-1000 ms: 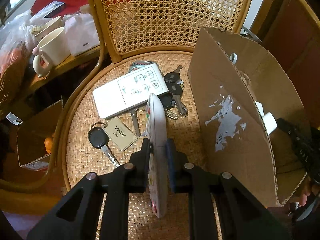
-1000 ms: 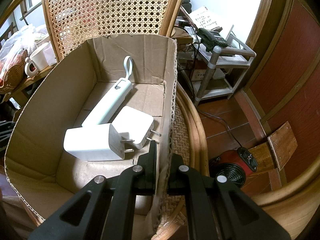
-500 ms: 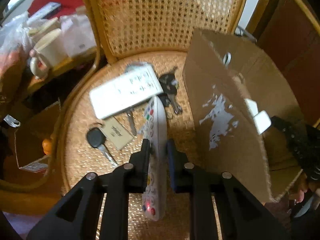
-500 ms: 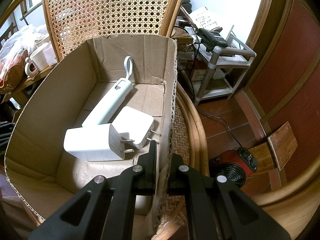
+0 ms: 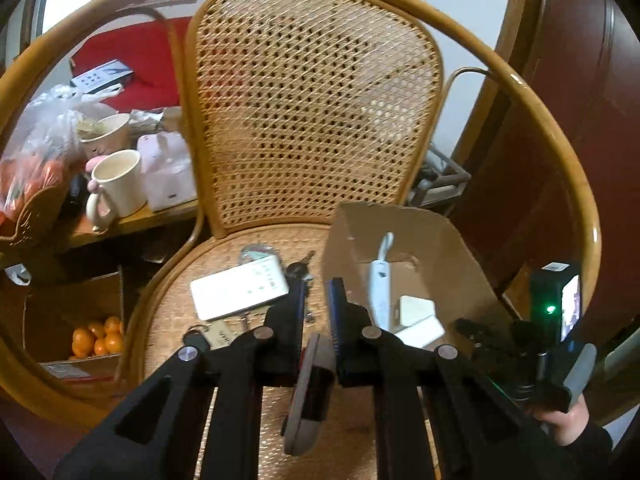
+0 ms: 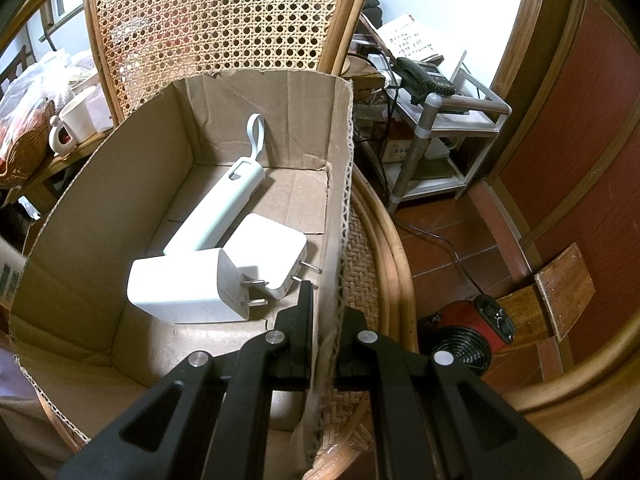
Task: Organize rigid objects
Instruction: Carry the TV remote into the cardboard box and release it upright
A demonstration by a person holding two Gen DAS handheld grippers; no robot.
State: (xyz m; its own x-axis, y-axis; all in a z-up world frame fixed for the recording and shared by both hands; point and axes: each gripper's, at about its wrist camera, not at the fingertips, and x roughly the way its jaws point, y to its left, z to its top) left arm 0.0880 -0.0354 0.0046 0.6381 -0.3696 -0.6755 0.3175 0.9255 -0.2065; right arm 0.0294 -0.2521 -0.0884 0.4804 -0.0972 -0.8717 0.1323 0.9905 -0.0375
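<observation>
My left gripper (image 5: 316, 300) is raised above the wicker chair seat (image 5: 208, 264). A grey remote (image 5: 310, 392) hangs between its fingers near their base, tilted down; the tips stand apart. A white remote (image 5: 240, 290), keys (image 5: 298, 270) and a key tag (image 5: 218, 334) lie on the seat. The cardboard box (image 6: 80, 216) holds a pale blue device (image 6: 218, 210) and two white chargers (image 6: 188, 290). My right gripper (image 6: 324, 300) is shut on the box's right wall. The box also shows in the left wrist view (image 5: 448, 256).
A side table at the left carries a mug (image 5: 118, 184), bowls and a bag of oranges. A box of oranges (image 5: 96, 338) sits on the floor. A metal shelf with a phone (image 6: 424, 76) and a red fan heater (image 6: 468, 340) stand to the right.
My left gripper has lifted well up and back from the seat with the grey remote, which now sits lower between the fingers. The right gripper and box have not moved.
</observation>
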